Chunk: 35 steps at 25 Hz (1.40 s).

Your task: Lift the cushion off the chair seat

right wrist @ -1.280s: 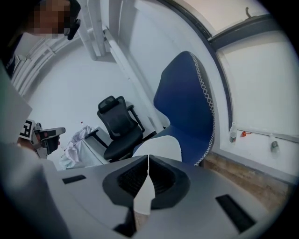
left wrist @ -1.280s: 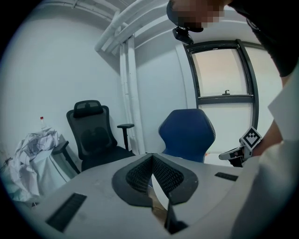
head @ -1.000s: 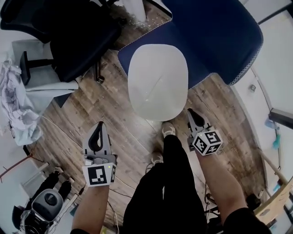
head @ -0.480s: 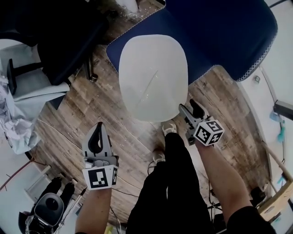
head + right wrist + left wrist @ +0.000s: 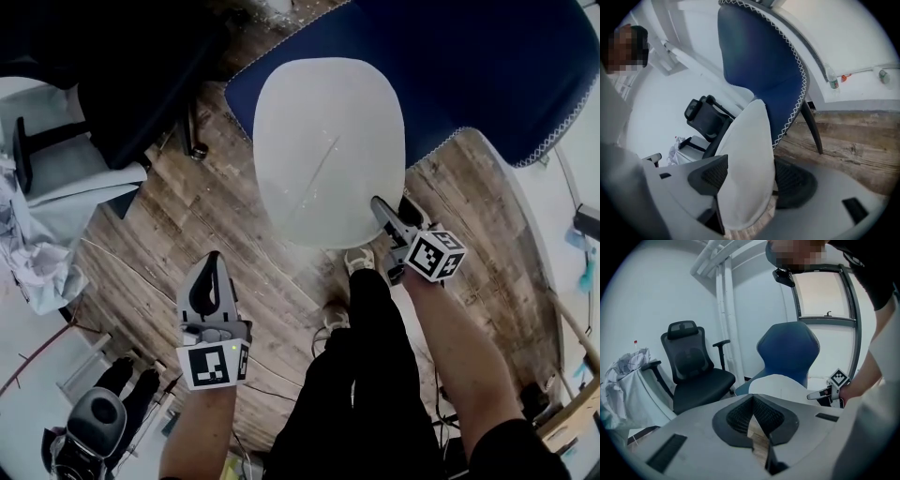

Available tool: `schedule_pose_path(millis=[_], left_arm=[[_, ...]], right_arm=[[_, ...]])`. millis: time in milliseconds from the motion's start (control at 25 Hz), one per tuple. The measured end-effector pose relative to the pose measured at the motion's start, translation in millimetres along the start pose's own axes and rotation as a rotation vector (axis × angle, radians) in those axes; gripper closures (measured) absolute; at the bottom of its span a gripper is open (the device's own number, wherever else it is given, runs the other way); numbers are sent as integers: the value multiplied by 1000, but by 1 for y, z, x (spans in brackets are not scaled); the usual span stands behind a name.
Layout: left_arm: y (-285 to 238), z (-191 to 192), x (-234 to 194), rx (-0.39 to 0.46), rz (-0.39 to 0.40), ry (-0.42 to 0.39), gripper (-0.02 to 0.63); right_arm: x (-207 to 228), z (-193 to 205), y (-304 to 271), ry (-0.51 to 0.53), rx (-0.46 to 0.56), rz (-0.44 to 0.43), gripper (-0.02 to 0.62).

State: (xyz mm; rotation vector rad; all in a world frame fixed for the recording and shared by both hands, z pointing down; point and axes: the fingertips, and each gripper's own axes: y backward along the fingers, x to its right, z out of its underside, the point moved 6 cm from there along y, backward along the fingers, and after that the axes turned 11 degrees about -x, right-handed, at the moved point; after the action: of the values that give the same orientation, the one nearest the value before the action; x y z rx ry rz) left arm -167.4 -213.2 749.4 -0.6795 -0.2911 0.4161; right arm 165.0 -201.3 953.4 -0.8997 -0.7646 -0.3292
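Note:
A white oval cushion (image 5: pixel 328 150) lies on the seat of the blue chair (image 5: pixel 469 66). My right gripper (image 5: pixel 394 208) is at the cushion's near right edge. Its jaws are opening, and in the right gripper view the cushion's rim (image 5: pixel 745 140) stands between the two pads (image 5: pixel 710 176) without being squeezed. My left gripper (image 5: pixel 213 265) hangs over the wooden floor, well short of the cushion's near left side. Its jaws are shut with nothing in them, and past them in the left gripper view are the cushion (image 5: pixel 783 385) and the blue chair (image 5: pixel 787 345).
A black office chair (image 5: pixel 112 56) stands left of the blue chair. Crumpled white cloth (image 5: pixel 28 253) lies at the far left. The person's black-trousered legs (image 5: pixel 356 375) and a shoe (image 5: pixel 359 260) are between the grippers. A white wall base (image 5: pixel 562 206) runs along the right.
The right gripper's jaws have gone from shut to wide apart and have come onto the cushion's near right edge. Both grippers have sunk a little; the left stays shut.

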Motion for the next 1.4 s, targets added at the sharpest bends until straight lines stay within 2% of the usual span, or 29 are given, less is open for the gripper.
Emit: schedule_pose_path(millis=[120, 320, 480, 800, 1000, 1400], left_arm=[[2, 4, 0, -5, 1, 9, 601], [11, 1, 0, 7, -2, 19, 601], [22, -8, -6, 24, -9, 22, 601], [47, -32, -19, 58, -31, 34, 601], [60, -56, -14, 83, -15, 37, 601], [80, -90, 0, 110, 26, 77, 601]], right_arm=[[-3, 0, -1, 4, -20, 22, 313], [-12, 6, 12, 42, -46, 32, 484], [-26, 0, 23, 39, -12, 26, 532], [-66, -18, 44, 35, 28, -22, 552], [-91, -35, 64, 21, 35, -20, 558], [-132, -73, 82, 77, 27, -34, 563]])
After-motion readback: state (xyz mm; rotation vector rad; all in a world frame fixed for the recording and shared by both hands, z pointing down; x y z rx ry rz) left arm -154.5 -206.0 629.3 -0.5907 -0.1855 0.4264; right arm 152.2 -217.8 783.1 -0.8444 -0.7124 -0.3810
